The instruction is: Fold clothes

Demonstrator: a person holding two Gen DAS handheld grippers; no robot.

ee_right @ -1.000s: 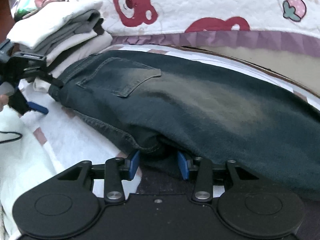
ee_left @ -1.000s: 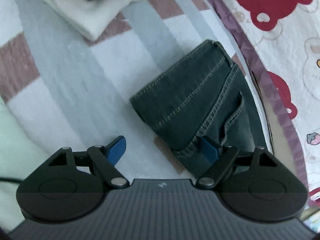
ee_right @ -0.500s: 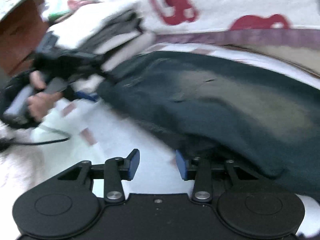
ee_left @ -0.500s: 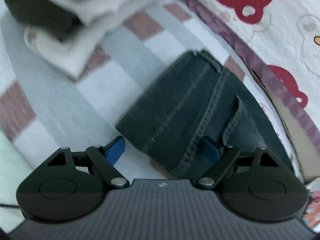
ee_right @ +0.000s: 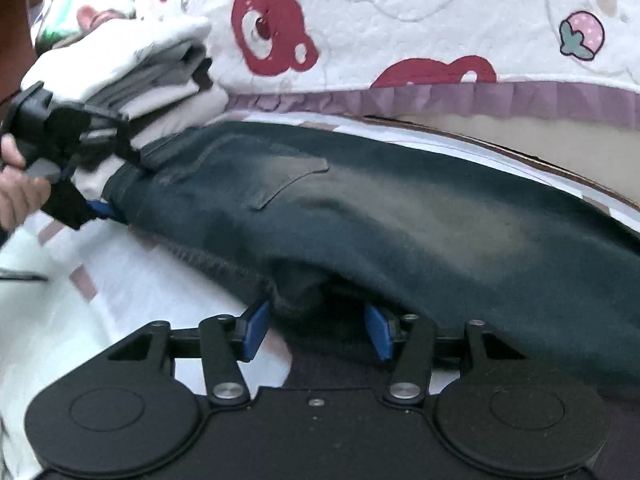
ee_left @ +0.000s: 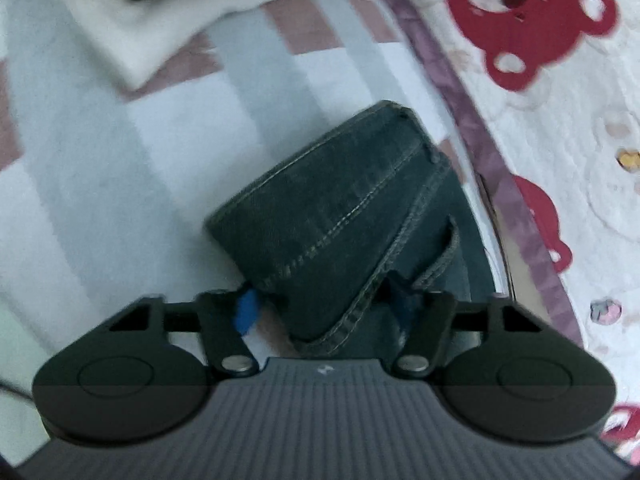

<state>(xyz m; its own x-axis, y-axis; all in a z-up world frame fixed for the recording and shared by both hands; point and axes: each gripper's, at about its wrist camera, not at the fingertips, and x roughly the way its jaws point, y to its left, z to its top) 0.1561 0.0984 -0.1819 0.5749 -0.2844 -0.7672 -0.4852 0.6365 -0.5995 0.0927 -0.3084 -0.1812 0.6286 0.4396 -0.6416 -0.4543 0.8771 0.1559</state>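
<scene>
Dark blue jeans (ee_right: 400, 208) lie lengthwise on the bed, back pocket (ee_right: 280, 176) up. In the left wrist view their waistband end (ee_left: 340, 208) sits between the jaws of my left gripper (ee_left: 324, 306), which are closing, with the blue pads against the denim on both sides. The right wrist view shows that left gripper (ee_right: 116, 180) at the waistband, held by a person's hand (ee_right: 16, 196). My right gripper (ee_right: 318, 326) is at the jeans' near edge. Its jaws are opening, and a bunched fold of denim lies between the pads.
A stack of folded white and grey clothes (ee_right: 132, 64) stands just beyond the waistband, also at the top of the left wrist view (ee_left: 168, 12). A white quilt with red bears (ee_right: 400, 20) borders the far side. The checked bedsheet (ee_left: 100, 160) spreads to the left.
The left jaws have narrowed from wide open onto the waistband. The right gripper had drawn off the denim; now its jaws are wider, with the fold between them again.
</scene>
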